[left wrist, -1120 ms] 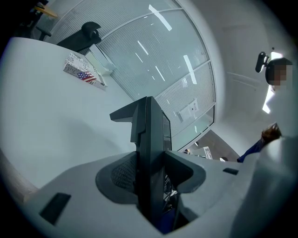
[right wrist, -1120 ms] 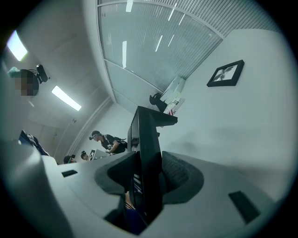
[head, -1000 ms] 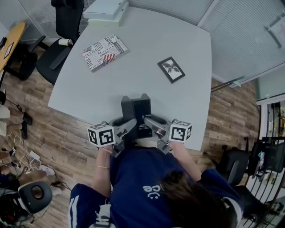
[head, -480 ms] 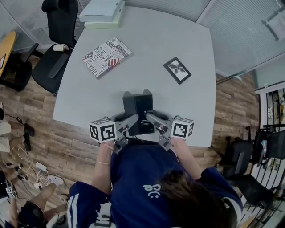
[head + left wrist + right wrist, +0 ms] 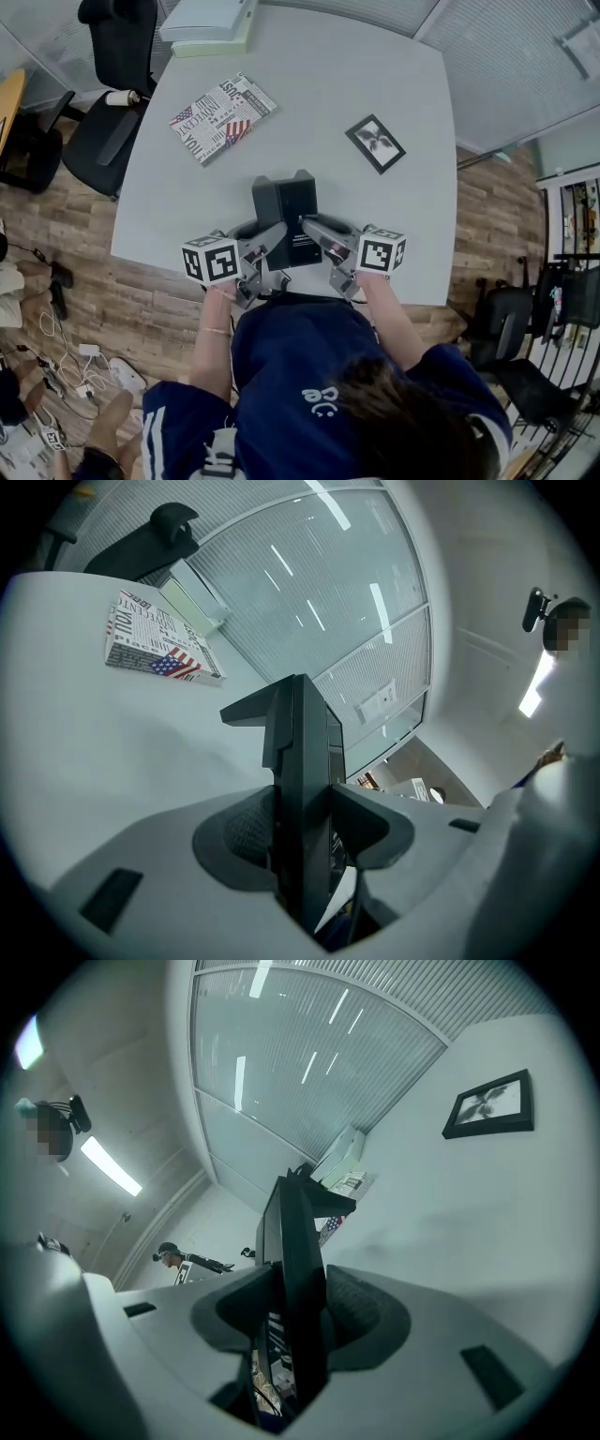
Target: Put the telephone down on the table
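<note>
The black telephone [image 5: 288, 220] hangs over the near edge of the white table [image 5: 309, 112], held between both grippers. My left gripper [image 5: 272, 248] is shut on its left side, and in the left gripper view the phone's dark edge [image 5: 302, 799] stands pinched between the pads. On the phone's right side my right gripper [image 5: 314, 242] is shut too, and the right gripper view shows the thin black body [image 5: 298, 1279] clamped between its jaws. The phone's underside is hidden from the head view.
A patterned book [image 5: 221, 116] lies at the table's far left, a framed picture [image 5: 380, 143] at the far right, a white box [image 5: 206, 21] at the back edge. A black office chair [image 5: 117, 112] stands left of the table. Wood floor surrounds it.
The phone and both grippers have stayed together at the table's near edge, with only a slight shift leftward as the head view swung.
</note>
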{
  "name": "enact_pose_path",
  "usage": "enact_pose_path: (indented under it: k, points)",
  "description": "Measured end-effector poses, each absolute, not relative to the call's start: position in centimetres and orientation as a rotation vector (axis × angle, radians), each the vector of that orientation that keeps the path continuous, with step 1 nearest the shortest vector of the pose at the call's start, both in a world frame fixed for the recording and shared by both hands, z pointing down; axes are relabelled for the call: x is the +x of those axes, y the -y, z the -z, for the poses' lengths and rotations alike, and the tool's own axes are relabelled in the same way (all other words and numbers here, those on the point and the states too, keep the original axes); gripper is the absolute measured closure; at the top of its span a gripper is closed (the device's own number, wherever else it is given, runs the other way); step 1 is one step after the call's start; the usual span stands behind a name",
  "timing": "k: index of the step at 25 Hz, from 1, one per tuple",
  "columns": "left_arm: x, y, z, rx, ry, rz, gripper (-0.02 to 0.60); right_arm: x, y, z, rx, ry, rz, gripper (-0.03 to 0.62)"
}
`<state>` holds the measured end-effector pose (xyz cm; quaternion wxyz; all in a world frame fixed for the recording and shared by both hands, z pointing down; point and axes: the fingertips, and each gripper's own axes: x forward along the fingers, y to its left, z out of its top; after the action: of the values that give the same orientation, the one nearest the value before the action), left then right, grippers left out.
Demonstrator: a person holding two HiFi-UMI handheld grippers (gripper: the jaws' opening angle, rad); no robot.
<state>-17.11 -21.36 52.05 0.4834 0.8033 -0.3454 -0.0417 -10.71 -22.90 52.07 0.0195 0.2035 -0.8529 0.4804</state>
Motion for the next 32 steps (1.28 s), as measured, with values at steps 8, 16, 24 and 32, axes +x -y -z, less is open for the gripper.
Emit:
enact_pose_path:
  k: [8,16,24,32]
  points:
    - [-18.4,24.4,-51.8,1.943,0.87,0.119,0.405,-12.0,26.1,-51.7,0.651,2.665,-1.481,0.405]
    - [-19.1,27.7,-52.0,1.935,0.869,0.11,0.405,-12.7,29.4,-51.8,0.654,2.655,-1.475,0.405]
    - [-19.1,30.7,-53.3,1.92,0.857,0.093,0.405,-12.8,32.3,-53.1,0.687,2.634,-1.481,0.405]
    - [-18.9,32.7,-54.8,1.894,0.857,0.066,0.403,-12.6,34.3,-54.6,0.706,2.603,-1.514,0.405]
